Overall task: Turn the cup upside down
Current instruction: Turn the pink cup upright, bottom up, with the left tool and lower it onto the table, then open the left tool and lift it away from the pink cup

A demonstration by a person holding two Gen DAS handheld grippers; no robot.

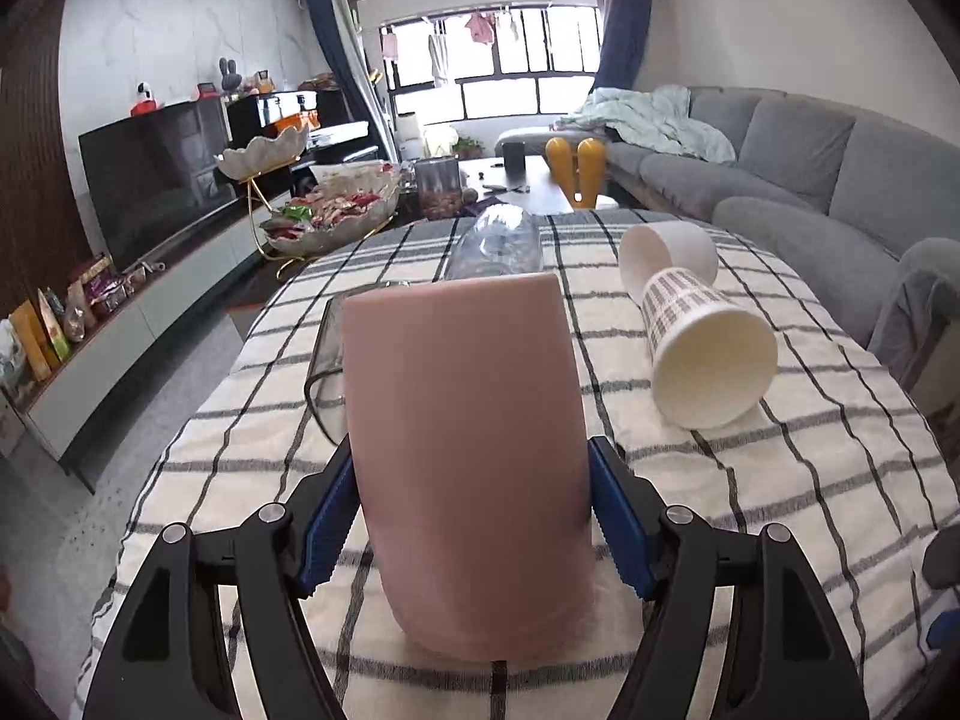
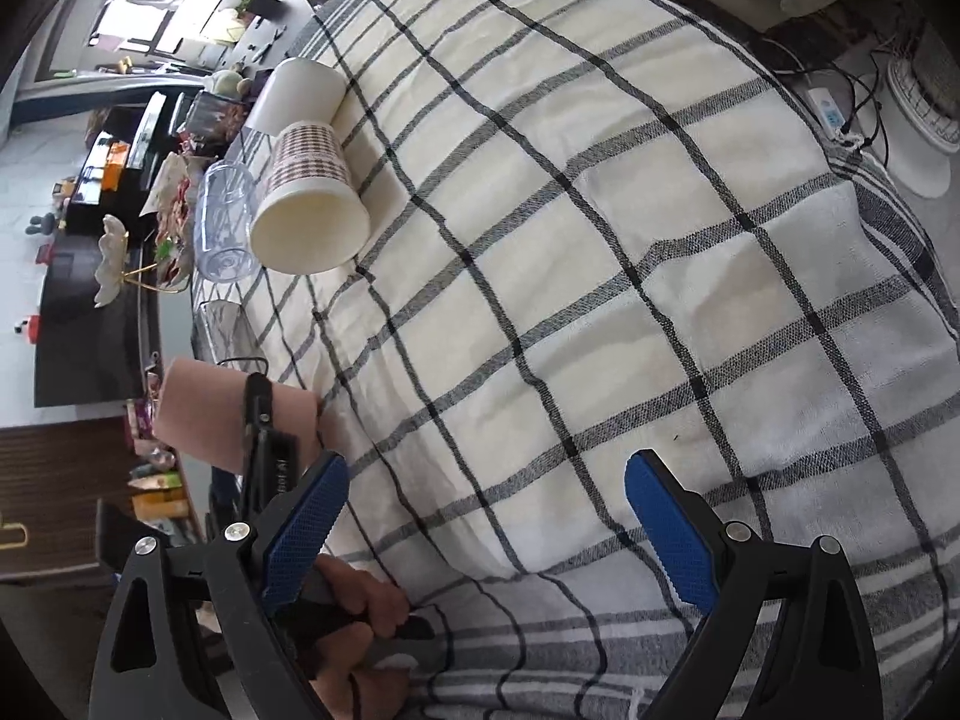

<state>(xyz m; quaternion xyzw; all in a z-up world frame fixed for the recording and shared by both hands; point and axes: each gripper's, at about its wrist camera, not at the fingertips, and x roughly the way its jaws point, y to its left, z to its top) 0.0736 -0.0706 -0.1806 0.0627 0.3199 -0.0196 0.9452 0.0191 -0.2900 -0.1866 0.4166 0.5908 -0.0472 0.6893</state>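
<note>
A pink cup (image 1: 468, 456) stands upside down on the checked tablecloth (image 1: 780, 480), closed base up. My left gripper (image 1: 471, 522) is shut on the pink cup, its blue pads pressing both sides. In the right wrist view the pink cup (image 2: 204, 414) shows at the left with the left gripper on it. My right gripper (image 2: 486, 531) is open and empty above the cloth. A patterned paper cup (image 1: 702, 342) lies on its side, mouth towards me. A plain white cup (image 1: 666, 252) lies behind it.
A clear plastic cup (image 1: 498, 240) lies on its side behind the pink cup. A clear glass (image 1: 327, 360) lies to its left. A snack bowl on a gold stand (image 1: 336, 210) is beyond the table's far left edge. A grey sofa (image 1: 810, 168) is right.
</note>
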